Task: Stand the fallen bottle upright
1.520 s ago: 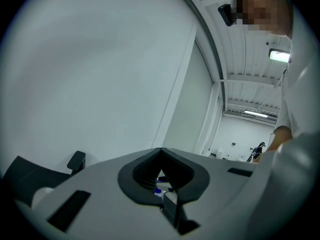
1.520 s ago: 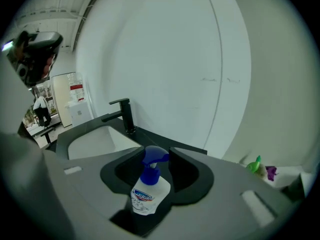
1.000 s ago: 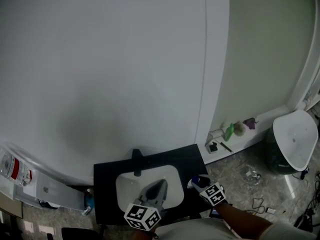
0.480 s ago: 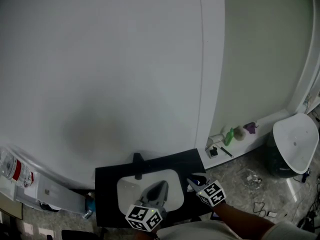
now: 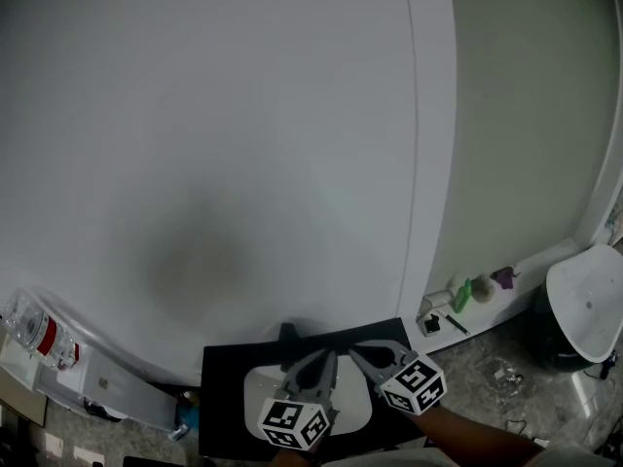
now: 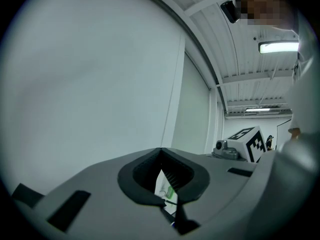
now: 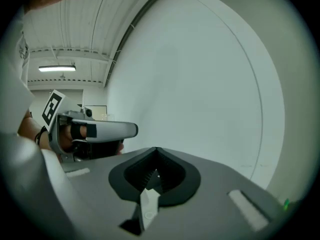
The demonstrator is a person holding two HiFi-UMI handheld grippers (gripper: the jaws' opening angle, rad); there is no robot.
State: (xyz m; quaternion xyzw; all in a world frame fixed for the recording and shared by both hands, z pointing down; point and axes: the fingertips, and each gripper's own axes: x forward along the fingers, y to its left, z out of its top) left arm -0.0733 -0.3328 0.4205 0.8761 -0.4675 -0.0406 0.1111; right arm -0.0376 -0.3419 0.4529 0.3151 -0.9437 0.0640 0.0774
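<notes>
No bottle shows in any view now; the spot on the black table (image 5: 222,382) where it stood lies under my right gripper. In the head view my right gripper (image 5: 355,351) is raised over the table's right part, jaws shut with nothing between them. My left gripper (image 5: 328,356) hangs beside it over the white basin (image 5: 255,389), also shut and empty. In the left gripper view the left gripper (image 6: 160,149) has its tips meeting and faces the pale wall. The right gripper view shows the right gripper (image 7: 156,149) the same way, with the left gripper (image 7: 95,130) at its left.
A black faucet (image 5: 289,334) stands behind the basin. On a white ledge at the right sit a green bottle (image 5: 464,292) and a purple thing (image 5: 502,278). A white-lidded bin (image 5: 587,305) is on the floor. A red-labelled water bottle (image 5: 39,336) is at the far left.
Both grippers have risen, the right one far more, up and away from the blue-capped bottle beside it. Its jaws have shut. The bottle has gone out of sight.
</notes>
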